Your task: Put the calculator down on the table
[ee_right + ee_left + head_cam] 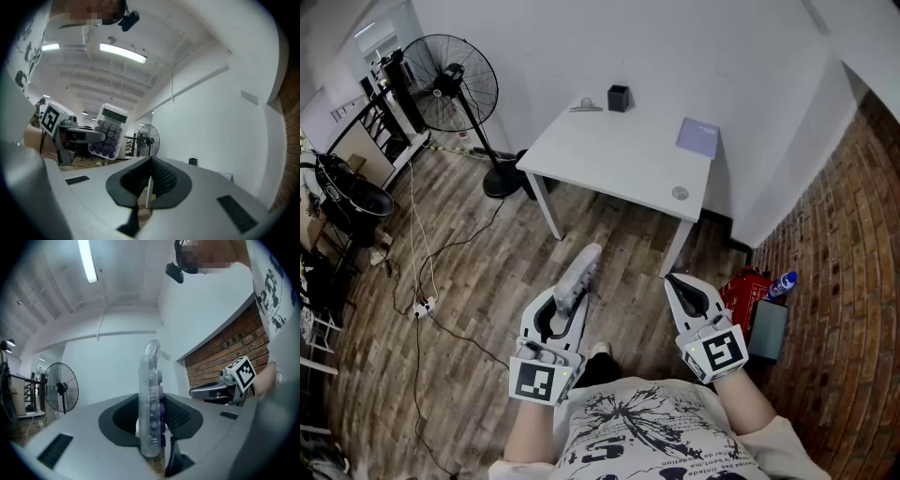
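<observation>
A white calculator (578, 277) with purple keys stands edge-on between the jaws of my left gripper (570, 300), which is shut on its lower end. In the left gripper view the calculator (151, 399) rises upright from the pads of the left gripper (153, 430), keys facing right. My right gripper (675, 281) is held level beside it, shut with nothing in it; its jaws meet in the right gripper view (150, 174), where the calculator (108, 132) shows at the left. The white table (619, 155) stands ahead, beyond both grippers.
On the table are a black cup (618, 97), a purple notebook (697, 137), a small round thing (680, 193) and a grey object (586, 106). A standing fan (450, 84) and floor cables (422, 305) lie left. A red bag (748, 286) and blue bottle (781, 283) sit by the brick wall.
</observation>
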Demonstrator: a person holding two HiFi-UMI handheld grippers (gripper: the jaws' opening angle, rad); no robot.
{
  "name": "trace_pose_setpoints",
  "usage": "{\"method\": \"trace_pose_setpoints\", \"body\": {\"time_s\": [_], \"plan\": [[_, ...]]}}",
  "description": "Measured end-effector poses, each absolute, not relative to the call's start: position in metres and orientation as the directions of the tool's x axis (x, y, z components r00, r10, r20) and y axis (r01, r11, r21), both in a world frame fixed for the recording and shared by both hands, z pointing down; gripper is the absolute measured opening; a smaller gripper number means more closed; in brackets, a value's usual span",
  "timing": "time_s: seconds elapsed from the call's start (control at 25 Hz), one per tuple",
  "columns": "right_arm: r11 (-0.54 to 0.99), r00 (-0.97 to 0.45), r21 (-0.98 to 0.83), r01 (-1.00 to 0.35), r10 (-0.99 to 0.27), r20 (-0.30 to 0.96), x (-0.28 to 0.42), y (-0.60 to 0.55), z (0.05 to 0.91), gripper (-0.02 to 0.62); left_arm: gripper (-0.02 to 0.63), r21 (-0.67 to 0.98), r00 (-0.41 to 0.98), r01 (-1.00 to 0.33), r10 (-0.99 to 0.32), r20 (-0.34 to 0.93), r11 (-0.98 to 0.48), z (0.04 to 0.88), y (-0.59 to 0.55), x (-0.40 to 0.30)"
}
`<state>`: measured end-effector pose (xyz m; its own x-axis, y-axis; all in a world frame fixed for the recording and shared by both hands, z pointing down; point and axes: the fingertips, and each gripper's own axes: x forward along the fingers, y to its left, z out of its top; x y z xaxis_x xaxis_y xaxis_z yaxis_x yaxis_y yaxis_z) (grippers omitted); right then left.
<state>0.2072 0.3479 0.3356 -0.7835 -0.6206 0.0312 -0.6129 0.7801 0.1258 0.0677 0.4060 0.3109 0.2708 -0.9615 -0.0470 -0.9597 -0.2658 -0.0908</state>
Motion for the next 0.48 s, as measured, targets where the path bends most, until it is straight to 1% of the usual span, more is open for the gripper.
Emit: {"method": "trace_pose_setpoints", "body": {"time_s": [0.08, 0.2, 0.32, 0.48], "plan": [[0.781, -0.784, 0.125, -0.612, -0.620, 0.030, 0.208, 0.347, 0.334, 0.012, 0.141, -0.066, 0.260, -0.964, -0.963, -0.070, -0.256, 0.306, 0.403, 0.068], [0.780, -0.783, 0.123, -0.614, -0.621, 0.030, 0.211, 0.345, 0.333, 0.012, 0.141, -0.088, 0.261, -0.963, -0.964, -0.048, -0.256, 0.310, 0.402, 0.069], [0.778, -0.781, 0.114, -0.617, -0.624, 0.028, 0.217, 0.345, 0.335, 0.013, 0.141, -0.057, 0.248, -0.968, -0.966, -0.066, -0.245, 0.309, 0.401, 0.074], [0.774, -0.776, 0.100, -0.625, -0.630, 0.035, 0.223, 0.342, 0.339, 0.014, 0.141, -0.062, 0.252, -0.967, -0.967, -0.050, -0.248, 0.313, 0.399, 0.080]]}}
